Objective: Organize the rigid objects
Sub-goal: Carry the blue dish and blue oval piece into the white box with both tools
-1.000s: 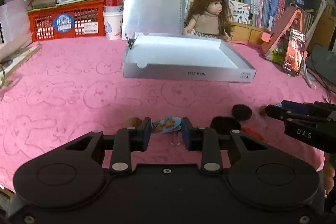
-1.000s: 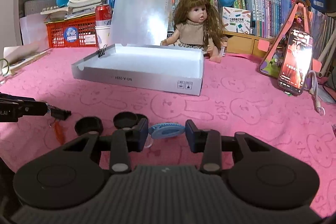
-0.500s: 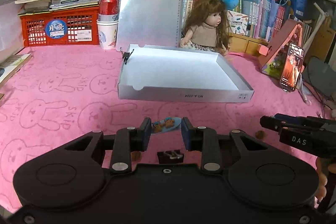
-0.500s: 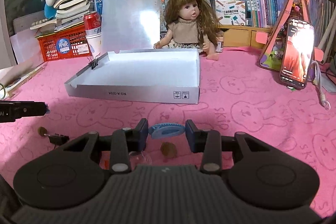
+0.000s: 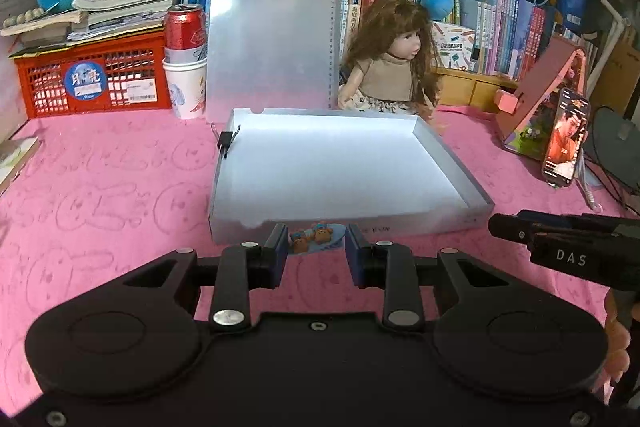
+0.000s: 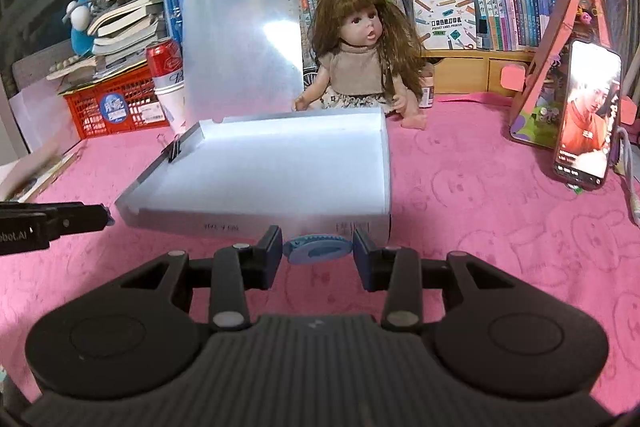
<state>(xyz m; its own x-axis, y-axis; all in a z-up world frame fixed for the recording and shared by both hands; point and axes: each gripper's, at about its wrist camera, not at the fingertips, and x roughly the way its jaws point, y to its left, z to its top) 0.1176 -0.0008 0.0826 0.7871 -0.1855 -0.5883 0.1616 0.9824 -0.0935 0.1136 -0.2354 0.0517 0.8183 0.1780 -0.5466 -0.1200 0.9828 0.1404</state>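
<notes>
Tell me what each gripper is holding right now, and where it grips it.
The left gripper holds a small blue item with orange figures by its two side edges. The right gripper holds a blue ridged oval clip by its two ends.

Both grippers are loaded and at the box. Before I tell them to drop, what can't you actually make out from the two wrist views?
- Left wrist view: the blue piece in the left gripper is partly hidden by the fingers; its kind is unclear.
- Right wrist view: the round blue disc in the right gripper shows edge-on; its top is unseen.
- Both views: the white box floor is glare-washed.
- Right wrist view: front wall print is blurred.
</notes>
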